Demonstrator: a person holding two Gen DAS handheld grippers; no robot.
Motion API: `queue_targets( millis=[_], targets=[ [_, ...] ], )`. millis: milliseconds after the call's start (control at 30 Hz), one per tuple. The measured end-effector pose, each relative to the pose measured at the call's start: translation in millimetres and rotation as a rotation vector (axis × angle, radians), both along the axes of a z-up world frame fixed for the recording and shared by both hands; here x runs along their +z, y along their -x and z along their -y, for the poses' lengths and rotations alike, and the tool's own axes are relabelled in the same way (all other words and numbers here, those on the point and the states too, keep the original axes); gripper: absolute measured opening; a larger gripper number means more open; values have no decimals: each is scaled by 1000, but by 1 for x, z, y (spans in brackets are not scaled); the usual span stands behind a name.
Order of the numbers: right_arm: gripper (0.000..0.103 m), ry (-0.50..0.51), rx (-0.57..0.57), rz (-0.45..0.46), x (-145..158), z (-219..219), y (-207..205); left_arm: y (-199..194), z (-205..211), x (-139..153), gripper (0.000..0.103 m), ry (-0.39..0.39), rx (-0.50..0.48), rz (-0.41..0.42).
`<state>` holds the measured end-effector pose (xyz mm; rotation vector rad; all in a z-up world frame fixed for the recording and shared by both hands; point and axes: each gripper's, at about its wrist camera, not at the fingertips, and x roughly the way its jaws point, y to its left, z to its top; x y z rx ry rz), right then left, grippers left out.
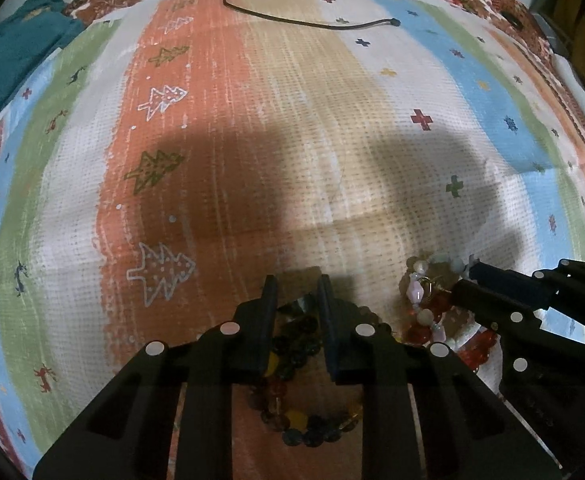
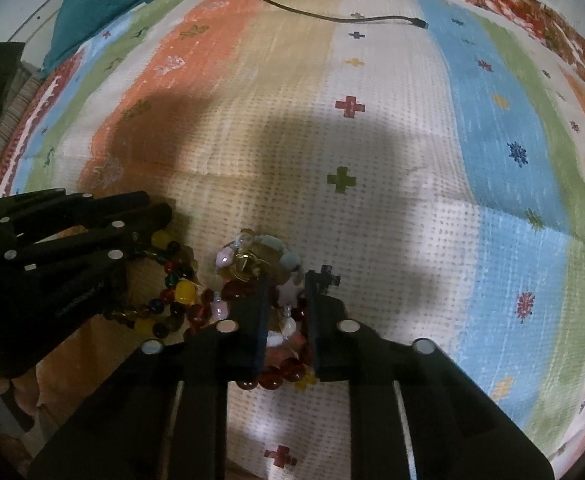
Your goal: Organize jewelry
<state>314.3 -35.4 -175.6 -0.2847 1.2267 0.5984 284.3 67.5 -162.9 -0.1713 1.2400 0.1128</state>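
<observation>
Now your left gripper (image 1: 294, 292) straddles the dark bead strand (image 1: 292, 360) on the striped cloth (image 1: 332, 120), jaws apart. Just beside it, your right gripper (image 2: 286, 284) brackets the pink-and-red strand (image 2: 252, 276), not visibly clamped. Separating stage, likely; next, close and draw them apart.

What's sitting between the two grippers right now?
Beads only: in the right wrist view, the dark multicolour bracelet by the left gripper touches the pink-and-red bracelet under the right gripper.
</observation>
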Motion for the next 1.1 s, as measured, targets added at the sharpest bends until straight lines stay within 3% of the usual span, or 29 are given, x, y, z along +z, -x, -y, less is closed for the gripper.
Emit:
queue_targets(
  millis=[333,667,1100],
  targets=[
    [15,-14,-22,14,14,11,-1,7,-3,22,19,7,17,39],
    [15,-75,-17,79,59,23,17,20,5,43,19,3,37,46],
    [15,-110,-7,143,91,37,48,66,18,93,19,-27,16,140]
  ],
)
